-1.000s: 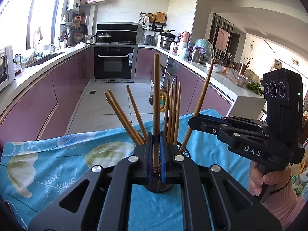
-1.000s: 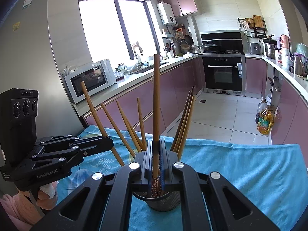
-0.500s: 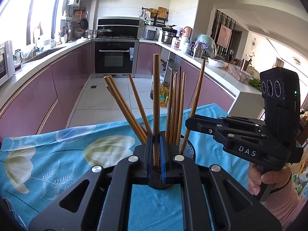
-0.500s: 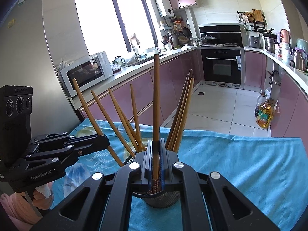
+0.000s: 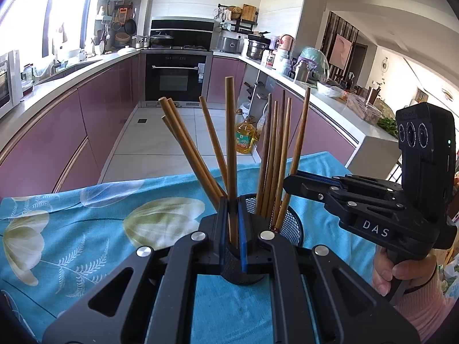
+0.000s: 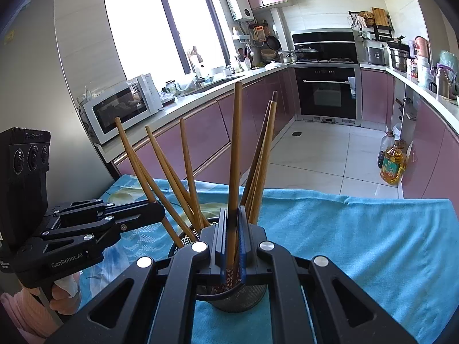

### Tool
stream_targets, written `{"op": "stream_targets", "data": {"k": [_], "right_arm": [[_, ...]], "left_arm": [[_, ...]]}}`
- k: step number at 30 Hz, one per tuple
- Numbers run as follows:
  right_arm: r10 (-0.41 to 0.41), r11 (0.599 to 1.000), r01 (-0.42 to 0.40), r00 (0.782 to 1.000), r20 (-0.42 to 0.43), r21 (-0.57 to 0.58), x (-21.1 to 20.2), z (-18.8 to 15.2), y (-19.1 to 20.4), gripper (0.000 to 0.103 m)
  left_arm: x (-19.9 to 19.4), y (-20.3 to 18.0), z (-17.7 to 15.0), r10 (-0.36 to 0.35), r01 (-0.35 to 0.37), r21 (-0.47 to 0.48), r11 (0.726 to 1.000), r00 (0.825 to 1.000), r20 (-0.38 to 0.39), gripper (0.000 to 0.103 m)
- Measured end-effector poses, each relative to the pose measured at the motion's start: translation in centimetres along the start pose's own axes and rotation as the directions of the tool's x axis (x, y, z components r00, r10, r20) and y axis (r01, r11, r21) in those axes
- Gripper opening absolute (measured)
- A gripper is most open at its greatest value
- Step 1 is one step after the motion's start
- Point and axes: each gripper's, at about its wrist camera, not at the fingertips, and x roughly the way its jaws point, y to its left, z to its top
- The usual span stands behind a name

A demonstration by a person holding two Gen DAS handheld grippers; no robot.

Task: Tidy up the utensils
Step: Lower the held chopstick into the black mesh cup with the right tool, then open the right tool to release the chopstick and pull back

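A black mesh holder (image 5: 290, 226) stands on the blue flowered cloth (image 5: 86, 229) with several wooden chopsticks (image 5: 272, 154) leaning in it. My left gripper (image 5: 231, 229) is shut on one upright chopstick (image 5: 230, 149), whose lower end sits at the holder's mouth. Just right of it, my right gripper (image 5: 288, 182) grips another chopstick (image 5: 299, 143) slanting into the holder. In the right wrist view the right gripper (image 6: 232, 240) is shut on its chopstick (image 6: 236, 149), patterned tip inside the holder (image 6: 238, 298). The left gripper (image 6: 159, 210) holds its stick (image 6: 129, 154) at the left.
The cloth-covered table ends just beyond the holder, with tiled kitchen floor past it. An oil bottle (image 5: 245, 139) stands on the floor by the purple cabinets. A microwave (image 6: 120, 111) sits on the left counter. A person's hand (image 5: 401, 269) holds the right gripper's handle.
My left gripper has sunk a little with its chopstick, so the holder's rim now shows to its right. The right gripper has stayed almost still.
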Motion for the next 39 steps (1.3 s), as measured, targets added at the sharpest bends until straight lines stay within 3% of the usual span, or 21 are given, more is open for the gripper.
{"op": "stream_targets", "data": {"k": [25,30,34,36,39], "right_arm": [[-0.017,0.999,0.018,1.0,-0.003,0.026,1.0,0.0,-0.4,0.007],[-0.018,0.999,0.018,1.0,-0.003,0.034,1.0,-0.3,-0.4,0.008],[-0.02,0.999,0.02,1.0,0.009,0.031,0.6,-0.6,-0.2,0.023],[-0.024,0.999,0.023,1.0,0.014,0.026,0.4,-0.8,0.0,0.023],[-0.035,0.999,0.035,0.999,0.026,0.016,0.0,-1.1,0.2,0.026]], "left_arm": [[1.9,1.1,0.4,0.026,-0.026,-0.038,0.999,1.0,0.002,0.01],[1.7,1.2,0.1,0.028,-0.027,-0.033,0.999,1.0,0.012,0.022],[1.4,1.1,-0.2,0.022,-0.021,-0.026,0.999,0.999,0.025,0.032],[1.1,1.0,-0.4,0.027,-0.026,-0.028,0.999,0.999,0.04,0.042],[0.5,1.0,-0.8,0.03,-0.029,-0.031,0.999,0.998,0.06,0.047]]}}
